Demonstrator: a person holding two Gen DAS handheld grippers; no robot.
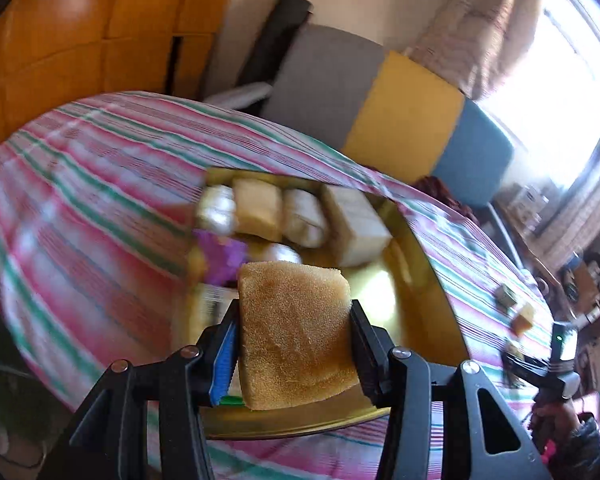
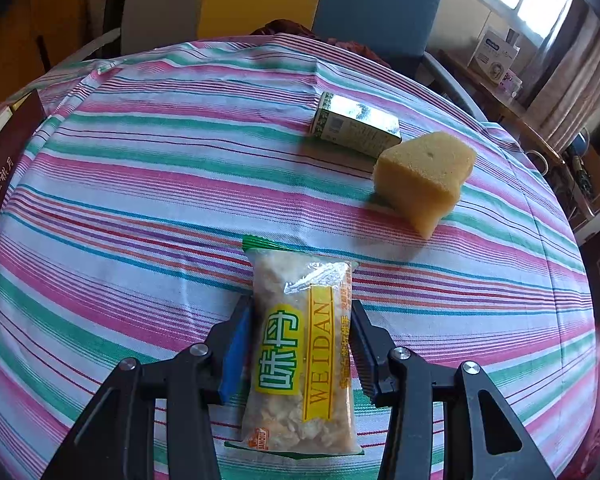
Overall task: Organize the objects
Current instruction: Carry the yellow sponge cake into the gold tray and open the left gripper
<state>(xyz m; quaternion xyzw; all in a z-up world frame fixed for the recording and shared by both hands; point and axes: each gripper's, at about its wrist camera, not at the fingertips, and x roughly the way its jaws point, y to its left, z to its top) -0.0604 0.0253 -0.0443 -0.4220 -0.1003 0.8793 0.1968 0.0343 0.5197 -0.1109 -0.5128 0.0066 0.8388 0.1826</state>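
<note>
Left gripper (image 1: 294, 322) clamped on a browned sponge block (image 1: 296, 336), both pads pressed into its sides; jaws narrow. Block hangs above a gold tray (image 1: 416, 280), tilted, its broad face toward the camera and its long axis running along the fingers. Tray already carries several pale wrapped blocks (image 1: 300, 212) in a row at its far end, with something purple (image 1: 222, 256) beside them; detail blurred.

Right gripper (image 2: 302, 332) closed on a clear snack packet (image 2: 300, 352) with yellow label, pads against its long edges. Packet's long axis lies along the fingers, green-sealed end pointing away, lower end near the cloth; whether it rests on the cloth I cannot tell.

Surface: table under a striped cloth (image 2: 160, 184) in pink, green and white. On it, beyond the packet, a yellow sponge wedge (image 2: 424, 180) just beside a small green-and-silver box (image 2: 356, 124), the box lying on its side; whether the two touch is unclear. Dark red box (image 2: 4, 168) at the cloth's left edge.

Room: chair backs in grey, yellow and blue (image 1: 404, 120) behind the table, orange wooden panelling (image 1: 80, 32) left, bright window with curtain (image 1: 500, 20) right.
</note>
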